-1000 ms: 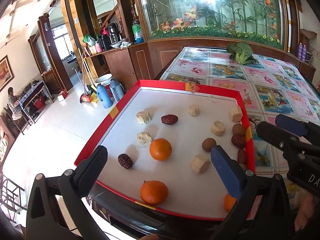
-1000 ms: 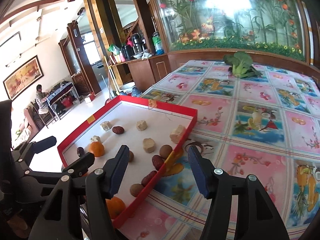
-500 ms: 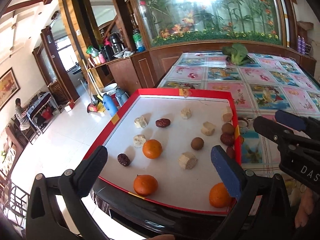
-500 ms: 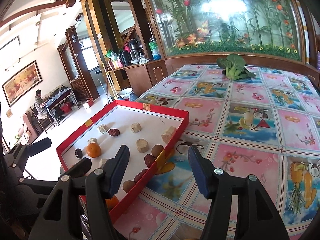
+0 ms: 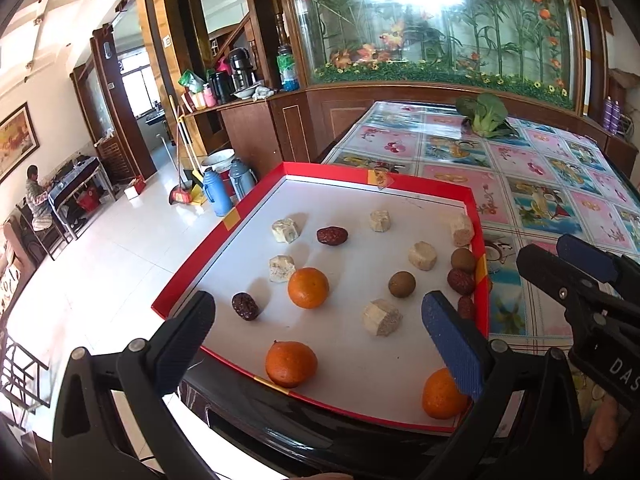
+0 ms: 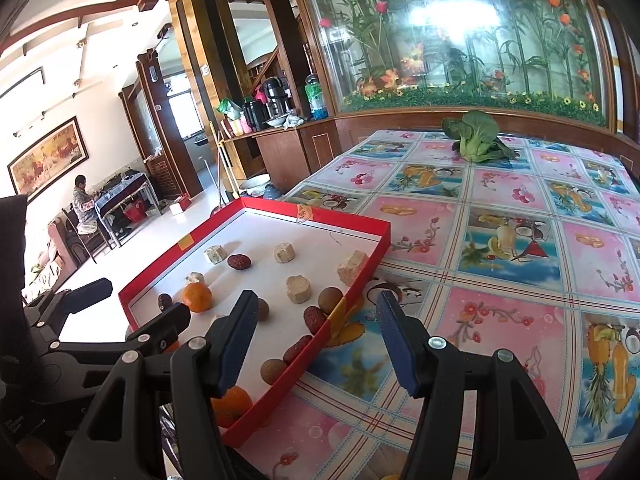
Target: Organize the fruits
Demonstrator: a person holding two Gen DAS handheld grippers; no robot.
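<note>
So, going left to right in the left wrist view: the left gripper (image 5: 316,328) hangs over the near edge of the red-rimmed tray (image 5: 188,276), jaws spread wide, nothing between them. On the tray's white floor, left side, there's a dark red date (image 5: 245,306) near the rim, then two pale cake-like chunks (image 5: 285,230) and (image 5: 281,268), with another date (image 5: 332,236) just right of the upper chunk. One orange (image 5: 308,287) sits mid-tray and a second orange (image 5: 291,363) sits right at the near rim. Further right you get a brown round longan-looking fruit (image 5: 401,284), a pale chunk (image 5: 382,317) below it, and a third orange (image 5: 442,394) in the near right corner, partly behind the gripper's blue pad. A few more dates and another brown fruit are bunched against the right rim.

Over on the far right, the right gripper (image 6: 316,340) hovers across the tray's right rim and the flowery tablecloth (image 6: 520,240), also wide open and empty. A leafy green vegetable (image 6: 476,136) lies at the far end of the table.
</note>
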